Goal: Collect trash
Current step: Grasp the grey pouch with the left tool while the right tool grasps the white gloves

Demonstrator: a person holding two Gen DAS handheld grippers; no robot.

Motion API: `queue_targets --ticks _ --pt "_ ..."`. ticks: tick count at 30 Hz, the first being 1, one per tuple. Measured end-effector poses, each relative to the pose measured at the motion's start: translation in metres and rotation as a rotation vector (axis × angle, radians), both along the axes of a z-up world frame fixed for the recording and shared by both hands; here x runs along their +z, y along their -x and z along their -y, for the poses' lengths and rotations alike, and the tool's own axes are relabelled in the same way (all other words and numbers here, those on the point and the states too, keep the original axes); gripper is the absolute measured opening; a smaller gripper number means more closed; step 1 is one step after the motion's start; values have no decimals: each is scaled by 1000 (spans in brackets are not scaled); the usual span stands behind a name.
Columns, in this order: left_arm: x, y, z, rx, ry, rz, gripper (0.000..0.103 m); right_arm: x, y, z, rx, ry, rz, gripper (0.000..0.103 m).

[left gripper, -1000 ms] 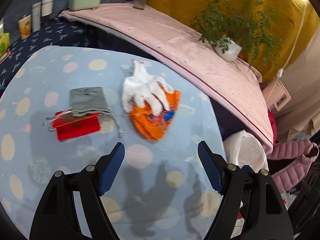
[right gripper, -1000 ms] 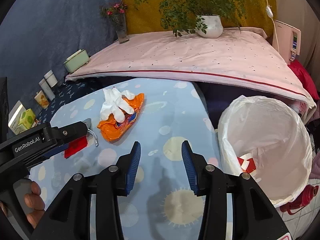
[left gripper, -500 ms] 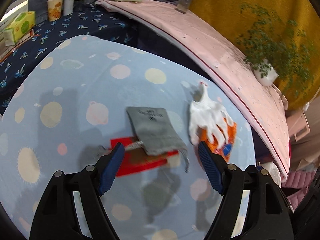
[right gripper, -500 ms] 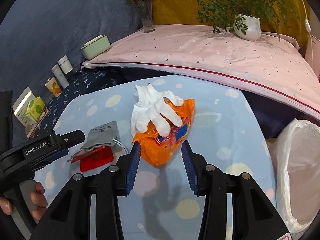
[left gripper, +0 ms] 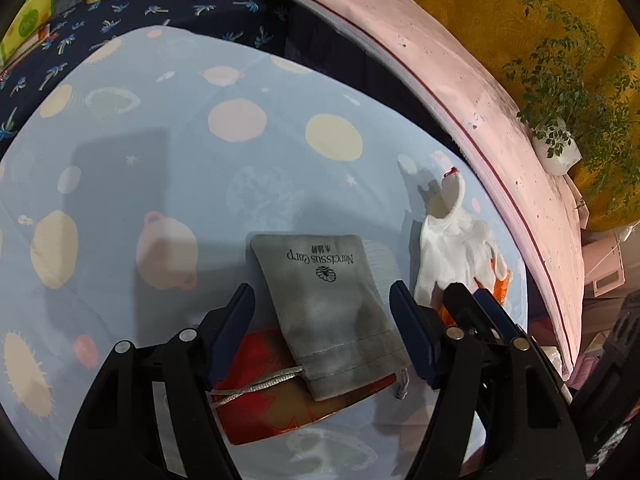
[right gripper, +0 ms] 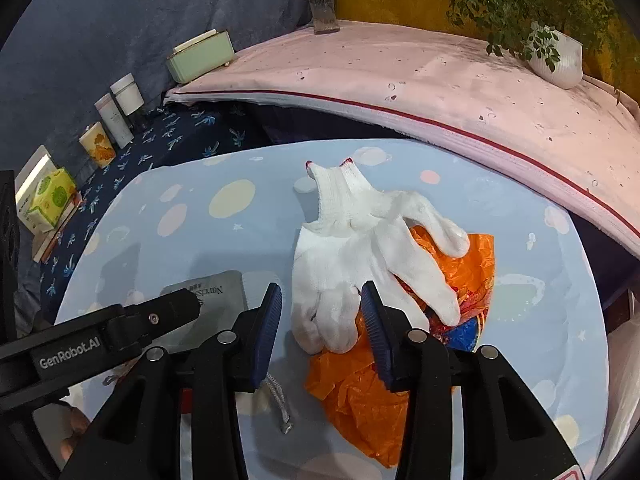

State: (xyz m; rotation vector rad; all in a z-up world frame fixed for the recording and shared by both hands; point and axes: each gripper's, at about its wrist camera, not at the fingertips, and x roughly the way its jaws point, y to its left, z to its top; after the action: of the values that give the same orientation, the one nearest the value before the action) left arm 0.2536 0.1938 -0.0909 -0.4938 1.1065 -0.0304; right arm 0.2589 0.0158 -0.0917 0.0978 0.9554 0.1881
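Pickup approach, both grippers over trash on the blue spotted tablecloth [left gripper: 168, 168].

I have left gripper [left gripper: 322, 322] spread wide around the grey pouch [left gripper: 320, 300] lying on a red card [left gripper: 280, 404]; right gripper [right gripper: 320, 316] gaping over the white glove [right gripper: 360, 256] atop the orange wrapper [right gripper: 356, 396]. Next, I judge: descend, close. Pink shelf [right gripper: 440, 76] behind.

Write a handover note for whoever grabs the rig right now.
Left gripper: open, holding nothing, its fingers either side of the grey pouch.
Right gripper: open, holding nothing, its fingers either side of the white glove's fingertips.
The pouch lies on a red card. The glove lies on an orange wrapper. All are on the blue tablecloth.
Done: nothing picked up from this pile.
Left: grab all four and bin them; the bin is not in view.
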Motion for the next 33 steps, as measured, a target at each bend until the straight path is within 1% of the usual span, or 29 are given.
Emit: queue_targets --ticks 2,3,4,6,9,12,16,22,26,27,33 --pt "-6 1 1 -12 23 -8 53 -9 -3 1 2 1 -22 31" --pt "-8 2 2 -14 27 -12 47 -13 -4 2 5 1 -34 23" --pt "-10 3 3 -16 23 -13 43 -17 -4 3 8 2 -47 15" --pt "-12 5 6 -30 19 -12 27 -22 0 5 9 -5 -56 11" --pt "-12 9 10 -38 33 -13 10 -21 10 7 13 -13 -50 7" --pt "-5 15 13 -42 33 6 6 -13 19 11 13 -30 -36 4" --pt "14 24 21 -57 36 46 5 9 31 20 1 -55 5 4" --pt "55 39 40 -85 37 124 3 54 52 36 -16 -86 93 4" --pt "87 54 57 -119 37 184 3 85 70 52 -34 -98 155 4" --pt "95 58 62 -128 37 199 3 85 70 52 -34 -98 155 4" --pt "134 81 95 -188 36 272 3 121 101 82 -75 -120 236 4"
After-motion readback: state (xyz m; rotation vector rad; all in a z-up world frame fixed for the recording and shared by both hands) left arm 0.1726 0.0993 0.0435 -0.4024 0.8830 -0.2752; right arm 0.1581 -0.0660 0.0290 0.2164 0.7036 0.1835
